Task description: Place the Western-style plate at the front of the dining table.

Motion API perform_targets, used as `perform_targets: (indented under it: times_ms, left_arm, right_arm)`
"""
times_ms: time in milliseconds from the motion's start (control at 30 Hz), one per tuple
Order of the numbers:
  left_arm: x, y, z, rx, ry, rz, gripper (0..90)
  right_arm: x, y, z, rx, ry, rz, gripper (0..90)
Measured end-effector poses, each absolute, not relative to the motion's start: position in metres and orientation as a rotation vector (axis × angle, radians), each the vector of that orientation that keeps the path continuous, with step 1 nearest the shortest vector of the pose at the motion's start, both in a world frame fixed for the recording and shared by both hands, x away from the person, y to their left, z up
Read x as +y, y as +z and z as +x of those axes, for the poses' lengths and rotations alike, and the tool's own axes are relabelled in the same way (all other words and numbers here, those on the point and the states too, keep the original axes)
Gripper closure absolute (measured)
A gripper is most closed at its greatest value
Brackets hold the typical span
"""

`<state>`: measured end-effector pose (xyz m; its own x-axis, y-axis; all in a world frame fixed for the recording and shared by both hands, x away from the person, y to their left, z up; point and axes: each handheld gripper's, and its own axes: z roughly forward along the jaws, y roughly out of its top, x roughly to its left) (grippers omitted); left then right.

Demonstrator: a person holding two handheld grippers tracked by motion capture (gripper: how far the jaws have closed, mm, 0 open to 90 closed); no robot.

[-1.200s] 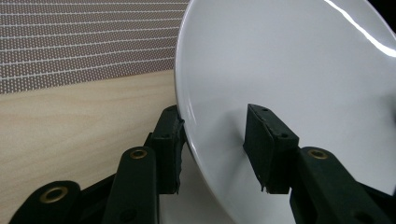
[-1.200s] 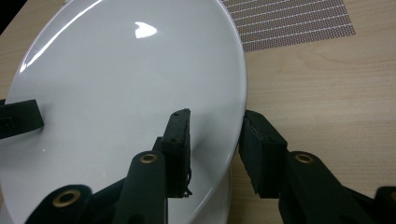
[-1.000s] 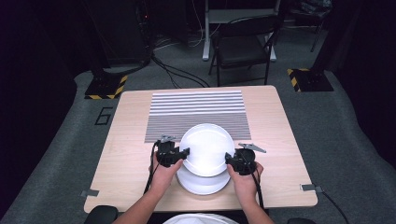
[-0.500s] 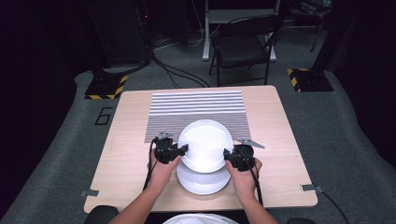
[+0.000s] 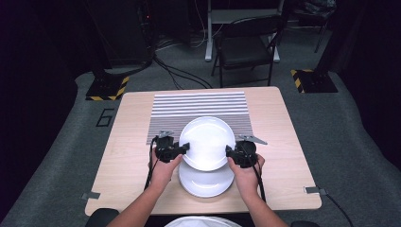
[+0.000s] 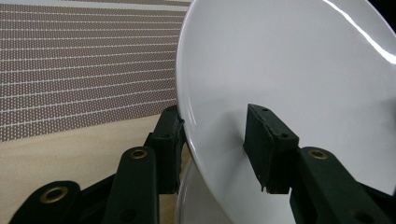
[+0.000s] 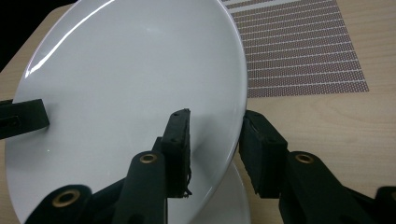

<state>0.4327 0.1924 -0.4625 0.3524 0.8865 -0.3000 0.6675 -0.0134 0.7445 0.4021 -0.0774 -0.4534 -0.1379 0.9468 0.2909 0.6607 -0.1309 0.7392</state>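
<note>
Where light hits it, the white plate (image 5: 207, 143) gleams, glossy and bare.

This looks like a lab or recording studio, not a home. A lone pale wooden table (image 5: 132, 142) stands on grey carpet (image 5: 66, 142), ringed by dark surroundings. Beyond its far edge sit black stand bases edged with yellow-and-black hazard tape (image 5: 106, 89), loose black cables (image 5: 182, 73), a black folding metal chair (image 5: 246, 49) and a white-legged desk (image 5: 236, 16).
</note>
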Motion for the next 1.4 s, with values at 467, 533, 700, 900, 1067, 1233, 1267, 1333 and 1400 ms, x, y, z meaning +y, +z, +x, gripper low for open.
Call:
perform_targets:
  times_ms: [467, 533, 700, 900, 1067, 1233, 1267, 1333, 1400]
  left_arm:
    - [0.194, -0.456, 0.441, 1.383, 0.322, 1.739, 57.3]
    - [0.195, -0.454, 0.443, 1.384, 0.326, 1.738, 57.3]
    - [0.196, -0.451, 0.445, 1.382, 0.336, 1.728, 57.3]
    - [0.198, -0.450, 0.449, 1.384, 0.344, 1.730, 57.3]
    - [0.198, -0.447, 0.451, 1.385, 0.345, 1.726, 57.3]
    - [0.199, -0.443, 0.456, 1.381, 0.348, 1.715, 57.3]
    - [0.200, -0.443, 0.457, 1.382, 0.346, 1.711, 57.4]
    - [0.201, -0.442, 0.458, 1.385, 0.338, 1.710, 57.3]
    - [0.202, -0.442, 0.460, 1.385, 0.341, 1.711, 57.3]
  right_arm:
    - [-0.076, -0.445, 0.411, 1.796, 1.162, 1.773, 63.4]
    - [-0.076, -0.443, 0.412, 1.793, 1.166, 1.772, 63.4]
    - [-0.074, -0.441, 0.416, 1.796, 1.165, 1.761, 63.4]
    - [-0.071, -0.440, 0.421, 1.802, 1.170, 1.757, 63.4]
    - [-0.071, -0.440, 0.423, 1.806, 1.164, 1.752, 63.4]
    - [-0.070, -0.437, 0.426, 1.804, 1.168, 1.751, 63.4]
    - [-0.070, -0.436, 0.427, 1.801, 1.170, 1.749, 63.4]
    - [-0.069, -0.435, 0.428, 1.805, 1.171, 1.751, 63.4]
    - [-0.069, -0.434, 0.430, 1.809, 1.177, 1.747, 63.4]
